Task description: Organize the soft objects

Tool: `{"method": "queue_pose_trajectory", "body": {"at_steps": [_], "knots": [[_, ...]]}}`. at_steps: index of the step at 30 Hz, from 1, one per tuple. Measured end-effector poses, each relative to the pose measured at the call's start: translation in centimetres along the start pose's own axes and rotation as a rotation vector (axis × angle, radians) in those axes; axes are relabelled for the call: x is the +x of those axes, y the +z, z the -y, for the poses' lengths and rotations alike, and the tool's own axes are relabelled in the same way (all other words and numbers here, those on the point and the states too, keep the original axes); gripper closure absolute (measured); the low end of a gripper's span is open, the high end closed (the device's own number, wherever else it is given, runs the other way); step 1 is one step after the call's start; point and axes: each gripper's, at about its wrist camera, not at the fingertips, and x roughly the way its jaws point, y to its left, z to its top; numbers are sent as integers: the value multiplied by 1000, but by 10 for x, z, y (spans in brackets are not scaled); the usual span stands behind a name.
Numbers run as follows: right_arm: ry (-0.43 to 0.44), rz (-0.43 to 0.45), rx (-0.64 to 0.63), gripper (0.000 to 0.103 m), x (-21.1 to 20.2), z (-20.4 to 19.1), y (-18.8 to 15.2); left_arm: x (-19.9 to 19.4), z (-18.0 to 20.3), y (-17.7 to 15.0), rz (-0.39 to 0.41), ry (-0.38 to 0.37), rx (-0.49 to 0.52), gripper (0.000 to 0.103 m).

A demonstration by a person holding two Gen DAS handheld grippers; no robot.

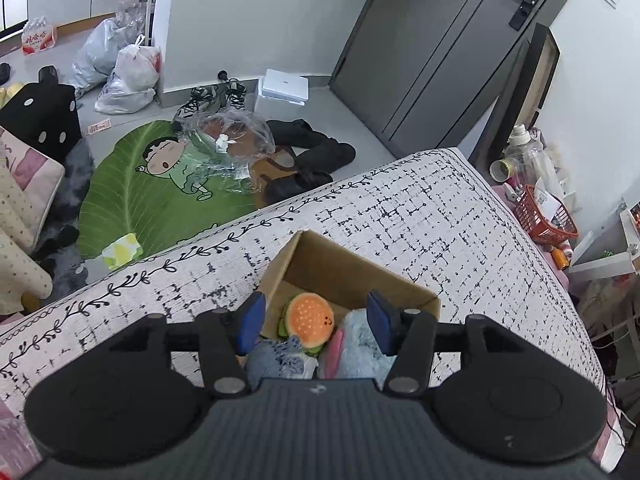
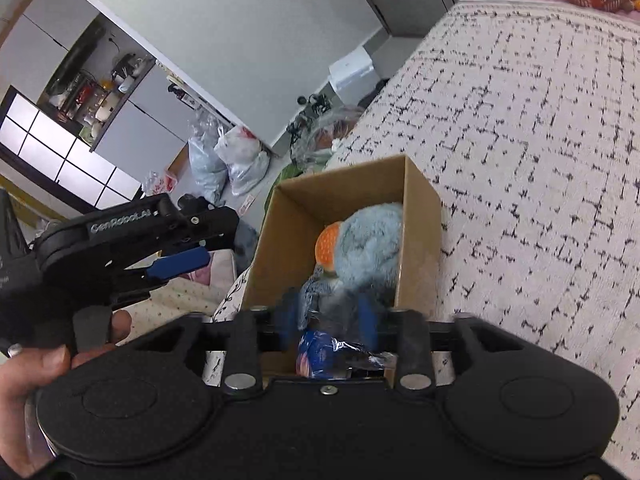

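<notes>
The left gripper (image 1: pixel 316 322) hangs over an open cardboard box (image 1: pixel 340 264) that sits on a white, black-patterned cloth surface (image 1: pixel 460 220); its blue-padded fingers are spread wide with nothing between them. Its own camera looks straight down into the box: a burger plush (image 1: pixel 311 318) lies face up at the centre, a pale blue fluffy plush (image 1: pixel 360 344) touches it at about 4 o'clock, and a blue-grey fabric piece (image 1: pixel 276 360) lies at about 7 o'clock. This view alone also shows the floor beyond the surface's edge — a green leaf-shaped rug (image 1: pixel 160 192) toward 10 o'clock.

The right wrist view takes the box (image 2: pixel 420 216) from a lower slant. Here the fluffy plush (image 2: pixel 368 240) covers most of the burger (image 2: pixel 326 246), leaving only an orange rim at its 9 o'clock side. The right gripper (image 2: pixel 330 320) is blurred at the near rim of the box; its fingers look parted, apparently empty. A crinkled blue packet (image 2: pixel 320 352) shows just below them — something the left view hides. At 9 o'clock the left gripper (image 2: pixel 176 264) appears side-on, held by a hand (image 2: pixel 36 376).
</notes>
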Motion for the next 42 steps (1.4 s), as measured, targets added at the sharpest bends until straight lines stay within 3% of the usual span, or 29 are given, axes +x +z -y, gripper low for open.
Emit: {"method": "queue_pose_trajectory", "body": {"at_steps": [4, 7, 16, 21, 27, 33, 42], "knots": [[-17, 26, 6, 48, -12, 2, 1, -12, 5, -5, 25, 20, 36, 29], [-24, 48, 14, 48, -22, 5, 2, -18, 9, -11, 36, 23, 64, 23], [-64, 104, -11, 33, -55, 13, 0, -33, 25, -28, 27, 90, 108, 21], [-119, 143, -14, 14, -76, 22, -3, -47, 38, -39, 35, 90, 133, 20], [-176, 197, -9, 2, -105, 35, -11, -65, 54, -53, 43, 105, 170, 18], [-195, 238, -7, 0, -132, 38, -22, -86, 64, -67, 45, 100, 202, 8], [-235, 294, -6, 0, -167, 35, -38, -122, 75, -92, 48, 97, 215, 6]]}}
